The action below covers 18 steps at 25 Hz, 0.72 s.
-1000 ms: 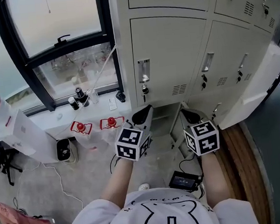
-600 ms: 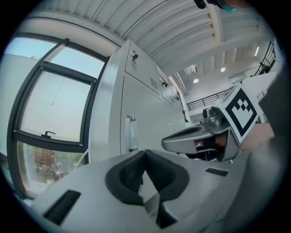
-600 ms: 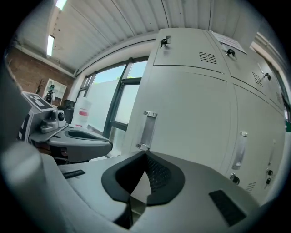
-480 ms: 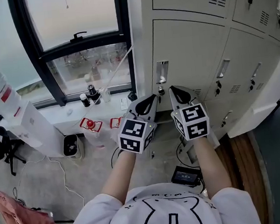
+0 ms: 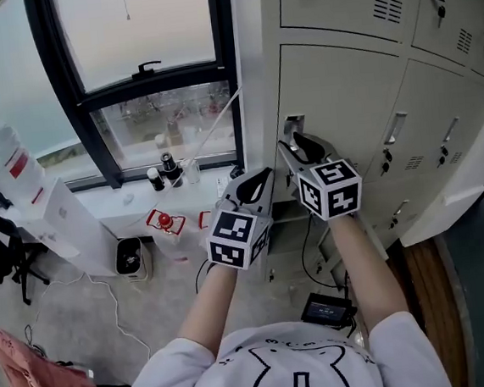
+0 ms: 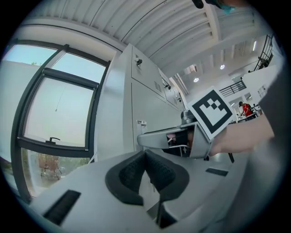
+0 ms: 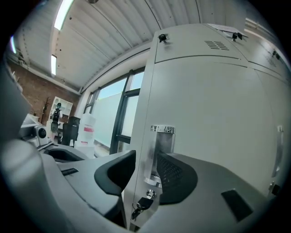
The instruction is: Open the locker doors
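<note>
A bank of grey lockers (image 5: 360,92) fills the upper right of the head view. My right gripper (image 5: 297,147) is up against the left edge of a middle-row door (image 5: 340,107), at its recessed metal handle (image 5: 293,126). In the right gripper view that gripper (image 7: 145,166) is open. Its jaws have just been opening, and they straddle the door's edge, with the handle (image 7: 162,145) between them. A key (image 7: 140,205) hangs in the lock below. My left gripper (image 5: 254,185) hangs lower and to the left, shut (image 6: 145,154) on nothing.
To the left stands a black-framed window (image 5: 154,78) with small bottles (image 5: 165,172) on its sill. A white bin (image 5: 129,254) and red items (image 5: 166,221) lie below it. A black device (image 5: 326,310) with cables rests on the floor. A swung-out locker door (image 5: 454,185) stands at right.
Both grippers have risen from the low locker. The right one has moved up to the middle door's handle and gone from shut to open.
</note>
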### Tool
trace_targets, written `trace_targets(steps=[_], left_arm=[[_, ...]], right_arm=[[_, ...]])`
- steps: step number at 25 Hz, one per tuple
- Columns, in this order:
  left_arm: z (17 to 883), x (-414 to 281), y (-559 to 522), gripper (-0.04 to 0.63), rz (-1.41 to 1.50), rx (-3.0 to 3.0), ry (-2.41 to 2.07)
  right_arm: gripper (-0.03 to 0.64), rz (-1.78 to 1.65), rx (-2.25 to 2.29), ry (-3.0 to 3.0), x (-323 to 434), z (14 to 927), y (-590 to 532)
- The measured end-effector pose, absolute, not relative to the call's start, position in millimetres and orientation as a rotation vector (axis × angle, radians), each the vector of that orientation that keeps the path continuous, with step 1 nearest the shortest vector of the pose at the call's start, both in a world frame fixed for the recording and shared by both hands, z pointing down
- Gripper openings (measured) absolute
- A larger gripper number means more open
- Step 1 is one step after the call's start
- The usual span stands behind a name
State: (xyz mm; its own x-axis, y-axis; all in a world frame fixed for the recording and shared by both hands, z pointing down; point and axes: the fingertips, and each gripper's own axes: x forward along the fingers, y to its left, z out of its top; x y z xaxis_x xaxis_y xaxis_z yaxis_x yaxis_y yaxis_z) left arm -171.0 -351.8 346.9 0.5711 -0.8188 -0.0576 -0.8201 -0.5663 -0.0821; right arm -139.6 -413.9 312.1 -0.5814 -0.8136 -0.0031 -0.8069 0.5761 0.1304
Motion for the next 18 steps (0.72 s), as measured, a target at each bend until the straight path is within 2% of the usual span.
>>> trace_targets(steps=[10, 18], left_arm=[[353.2, -185.7, -347.3, 0.008, 0.002, -2.696, 1.440], [355.8, -184.6, -343.7, 0.008, 0.001, -2.706, 1.436]], right_arm=[[0.129, -0.032, 1.442, -2.765, -150.9, 317.7, -423.2], [0.129, -0.095, 1.427, -2.734, -147.0, 317.5, -403.6]])
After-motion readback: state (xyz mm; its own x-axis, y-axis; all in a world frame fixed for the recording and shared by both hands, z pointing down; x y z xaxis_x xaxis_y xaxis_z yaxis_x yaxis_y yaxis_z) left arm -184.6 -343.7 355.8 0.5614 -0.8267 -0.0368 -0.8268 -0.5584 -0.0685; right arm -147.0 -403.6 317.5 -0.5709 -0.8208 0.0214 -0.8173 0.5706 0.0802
